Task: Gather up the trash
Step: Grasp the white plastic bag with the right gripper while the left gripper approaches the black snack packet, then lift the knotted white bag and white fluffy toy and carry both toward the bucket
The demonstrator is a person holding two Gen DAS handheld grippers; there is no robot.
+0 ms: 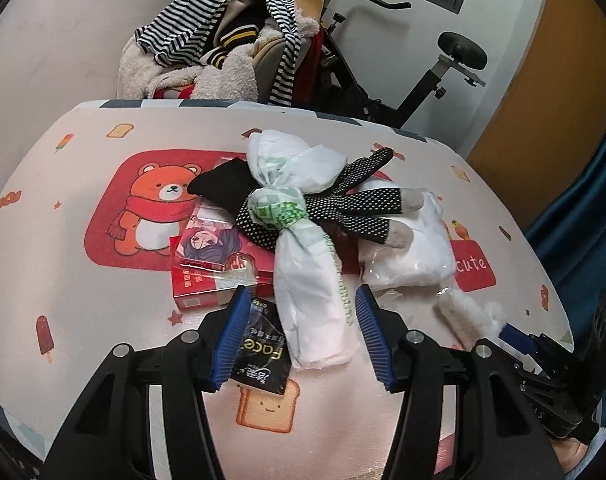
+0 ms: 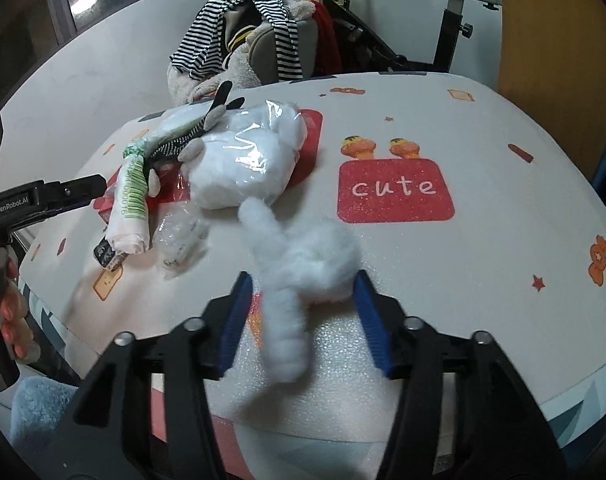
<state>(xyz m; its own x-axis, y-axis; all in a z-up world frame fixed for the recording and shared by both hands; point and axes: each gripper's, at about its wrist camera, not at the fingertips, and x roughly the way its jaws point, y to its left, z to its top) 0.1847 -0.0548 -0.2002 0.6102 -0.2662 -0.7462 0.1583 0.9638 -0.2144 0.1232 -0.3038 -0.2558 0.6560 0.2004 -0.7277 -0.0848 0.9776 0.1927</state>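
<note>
1. A pile of trash sits on the table (image 1: 63,184), which has a cloth with a bear and toast drawn on it.
2. A knotted white plastic bag (image 1: 299,240) lies on top of the pile, across a black dotted glove (image 1: 343,204).
3. The left gripper (image 1: 303,332) has its blue pads on both sides of the bag's near end. The jaws are about half open and I see a gap on each side, so it is not squeezing the bag.
4. Under the bag lie a red box (image 1: 207,284) and a small black packet (image 1: 259,356).
5. A clear bag of white stuffing (image 2: 247,160) lies next to the glove.
6. A loose lump of white fluff (image 2: 303,272) sits between the pads of the right gripper (image 2: 303,320). The jaws are about half open. I cannot tell if they press it.
7. Behind the table are a chair piled with clothes (image 1: 223,52) and an exercise bike (image 1: 423,76).
</note>
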